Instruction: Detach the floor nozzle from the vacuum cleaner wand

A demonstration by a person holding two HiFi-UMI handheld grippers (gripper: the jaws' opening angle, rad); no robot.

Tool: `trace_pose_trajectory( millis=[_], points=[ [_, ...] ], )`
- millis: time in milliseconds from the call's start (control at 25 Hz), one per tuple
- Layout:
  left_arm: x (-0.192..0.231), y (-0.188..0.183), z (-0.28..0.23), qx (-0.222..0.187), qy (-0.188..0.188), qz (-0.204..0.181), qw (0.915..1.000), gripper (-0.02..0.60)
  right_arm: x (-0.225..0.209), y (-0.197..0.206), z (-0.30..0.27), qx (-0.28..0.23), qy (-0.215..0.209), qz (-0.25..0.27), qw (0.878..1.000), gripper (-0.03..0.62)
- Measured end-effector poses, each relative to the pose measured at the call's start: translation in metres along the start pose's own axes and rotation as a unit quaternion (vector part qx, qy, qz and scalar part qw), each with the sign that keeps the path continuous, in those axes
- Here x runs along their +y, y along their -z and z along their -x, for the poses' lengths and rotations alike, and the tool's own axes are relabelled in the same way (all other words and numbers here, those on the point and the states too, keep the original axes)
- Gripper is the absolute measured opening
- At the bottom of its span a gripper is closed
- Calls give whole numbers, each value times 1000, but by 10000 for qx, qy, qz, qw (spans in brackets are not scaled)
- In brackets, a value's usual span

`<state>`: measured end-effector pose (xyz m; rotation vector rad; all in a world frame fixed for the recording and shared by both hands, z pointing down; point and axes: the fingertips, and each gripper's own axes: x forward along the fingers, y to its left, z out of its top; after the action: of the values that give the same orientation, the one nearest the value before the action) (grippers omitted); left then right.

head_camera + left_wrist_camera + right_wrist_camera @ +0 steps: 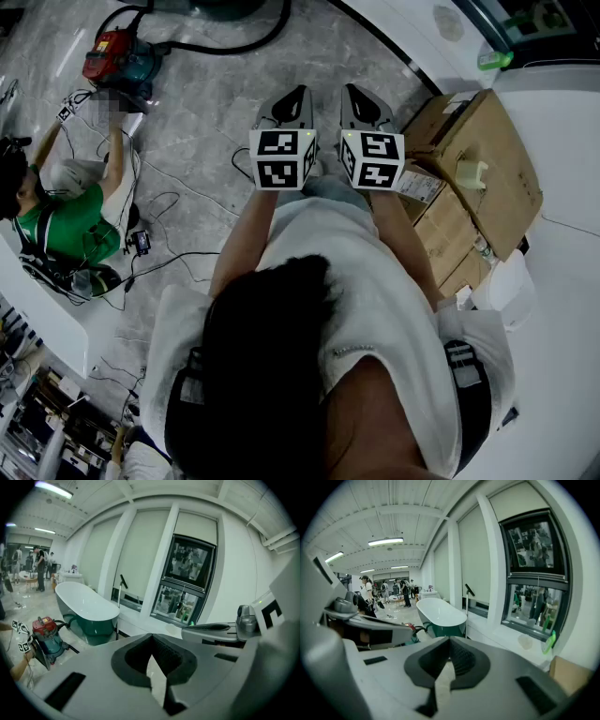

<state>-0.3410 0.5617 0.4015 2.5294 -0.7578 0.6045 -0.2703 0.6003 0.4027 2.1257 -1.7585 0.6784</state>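
Left tongs (151,645) and right tongs (450,644) sit side by side, both fully closed, holding nothing.

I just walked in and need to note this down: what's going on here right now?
A person stands holding the left gripper and the right gripper side by side out in front, both shut with nothing between the jaws. The red and teal vacuum cleaner sits untouched on the floor some way ahead, near a white bathtub. Another person in a green shirt sits on the floor to the left, and cardboard boxes lie to the right. The detaching has not begun.
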Motion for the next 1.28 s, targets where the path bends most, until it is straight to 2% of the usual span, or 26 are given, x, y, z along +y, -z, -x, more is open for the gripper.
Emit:
trace_pose_trajectory(
  millis=[640, 1280],
  points=[
    [11, -5, -7, -22, -6, 1, 10000, 3, 3, -6, -10, -26, 54, 39, 10000, 15],
    [39, -14, -13, -57, 7, 34, 10000, 3, 3, -15, -23, -134, 314, -231, 9991, 15]
  ],
)
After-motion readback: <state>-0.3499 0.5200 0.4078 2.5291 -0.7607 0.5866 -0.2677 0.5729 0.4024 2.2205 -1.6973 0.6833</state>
